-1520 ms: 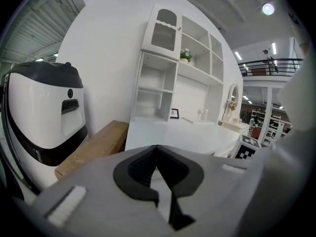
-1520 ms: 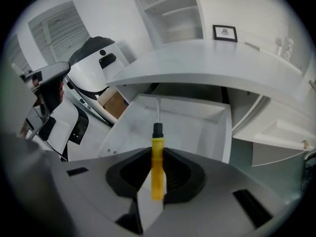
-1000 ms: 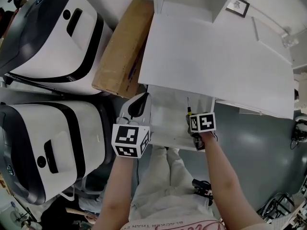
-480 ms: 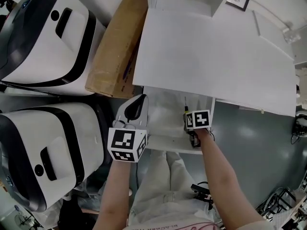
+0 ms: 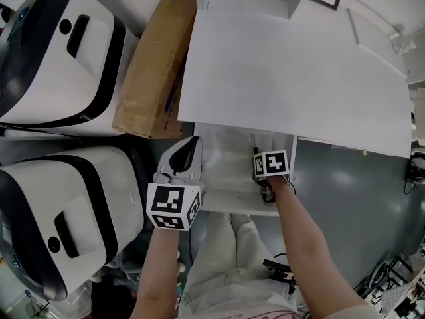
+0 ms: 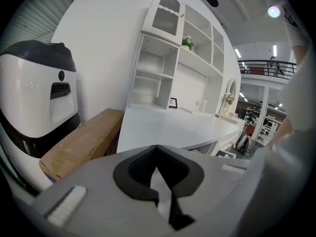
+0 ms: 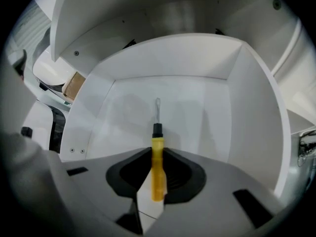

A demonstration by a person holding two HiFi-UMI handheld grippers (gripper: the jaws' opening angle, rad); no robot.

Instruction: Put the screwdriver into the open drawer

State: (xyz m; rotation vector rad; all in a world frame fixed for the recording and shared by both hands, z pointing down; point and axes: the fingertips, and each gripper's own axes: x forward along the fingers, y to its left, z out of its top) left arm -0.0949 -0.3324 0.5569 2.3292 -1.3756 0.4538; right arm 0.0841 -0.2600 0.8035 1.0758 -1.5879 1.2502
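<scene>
**A:** Where is the screwdriver (image 7: pixel 157 174)?

**B:** The right claw (image 7: pixel 158 151) pinches its yellow handle. The thin metal tip points to 12 o'clock, down into the open drawer (image 7: pixel 249 107).

**A:** Does the tip touch the drawer floor?

**B:** I can't tell.

**A:** Where is the drawer?

**B:** Seen from the head, it sticks out at 6 o'clock of the white desk (image 5: pixel 292 72). The right claw is near the drawer's 3 o'clock side.

**A:** And the left claw (image 6: pixel 156 149)?

**B:** Its tips are pressed together, with nothing in them. It sits just beside the drawer's 9 o'clock edge.

**A:** What else is there?

**B:** A brown box (image 5: pixel 153 65) lies at 9 o'clock of the desk.
</scene>
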